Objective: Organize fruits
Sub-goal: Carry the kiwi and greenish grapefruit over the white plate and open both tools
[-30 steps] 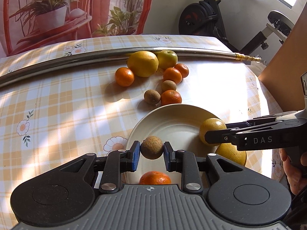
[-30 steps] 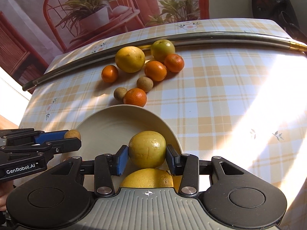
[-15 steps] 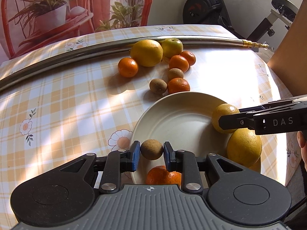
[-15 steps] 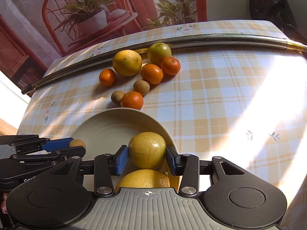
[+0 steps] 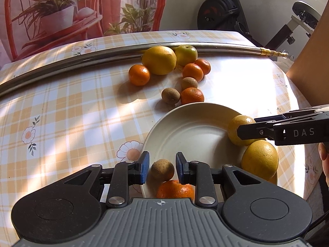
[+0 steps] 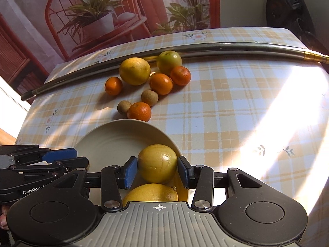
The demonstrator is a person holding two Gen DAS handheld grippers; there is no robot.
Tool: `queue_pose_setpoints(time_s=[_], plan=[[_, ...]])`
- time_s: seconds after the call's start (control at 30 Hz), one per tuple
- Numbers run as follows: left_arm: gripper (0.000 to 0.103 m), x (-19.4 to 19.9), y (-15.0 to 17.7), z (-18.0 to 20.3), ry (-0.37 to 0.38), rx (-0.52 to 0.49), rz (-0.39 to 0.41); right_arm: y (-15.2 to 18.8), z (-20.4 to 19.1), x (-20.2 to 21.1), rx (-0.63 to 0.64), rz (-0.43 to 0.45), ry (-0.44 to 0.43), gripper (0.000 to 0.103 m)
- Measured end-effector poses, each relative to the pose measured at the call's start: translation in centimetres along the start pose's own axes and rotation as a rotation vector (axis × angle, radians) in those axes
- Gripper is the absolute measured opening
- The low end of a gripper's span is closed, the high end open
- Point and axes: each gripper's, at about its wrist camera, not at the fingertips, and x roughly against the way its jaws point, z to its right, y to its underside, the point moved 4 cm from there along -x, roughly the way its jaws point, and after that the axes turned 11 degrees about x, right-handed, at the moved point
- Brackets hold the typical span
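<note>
A cream plate [image 5: 195, 127] sits at the near side of the checked tablecloth. My left gripper [image 5: 162, 167] is open over its near rim. A brown kiwi-like fruit [image 5: 162, 169] rests between the fingers with a small gap on each side, against an orange [image 5: 175, 189]. My right gripper [image 6: 157, 169] is shut on a yellow citrus [image 6: 157, 163] over the plate's [image 6: 115, 140] right side, above a bigger yellow fruit [image 6: 150, 192]. Beyond the plate lie a large yellow citrus [image 5: 159, 59], a green apple [image 5: 186, 52], several oranges and two brown fruits.
A long metal rod [image 5: 61, 65] lies across the back of the table behind the loose fruit. An exercise bike [image 5: 226, 16] stands past the far edge. A brown panel [image 5: 312, 61] rises at the right. A hand [image 5: 323, 154] holds the right gripper.
The left jaws have parted slightly and the brown fruit has sunk from between them onto the plate. The right gripper still grips the yellow citrus, almost unmoved.
</note>
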Motion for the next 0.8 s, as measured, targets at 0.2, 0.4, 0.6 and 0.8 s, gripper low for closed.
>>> queue_pose_setpoints(time_s=[0.2,0.4,0.6,0.8], plan=[[0.036,0.8,-0.5,-0.3,0.026,0.032,0.031,-0.4,0.1,0.5,0.015,0.018,0.011,0.04],[0.038,1.8,-1.4,-1.0,0.034,0.057,0.067,-0.8,0.1,1.0,0.031,0.038,0.025,0.04],[0.038,3.2,-3.0,-2.5,0.033,0.093,0.114,-1.5,0.7,2.0,0.021,0.082,0.035,0.04],[0.038,4.7,-5.2,-4.5,-0.006,0.12,0.172,-2.3,2.1,2.7,-0.002,0.117,0.059,0.04]])
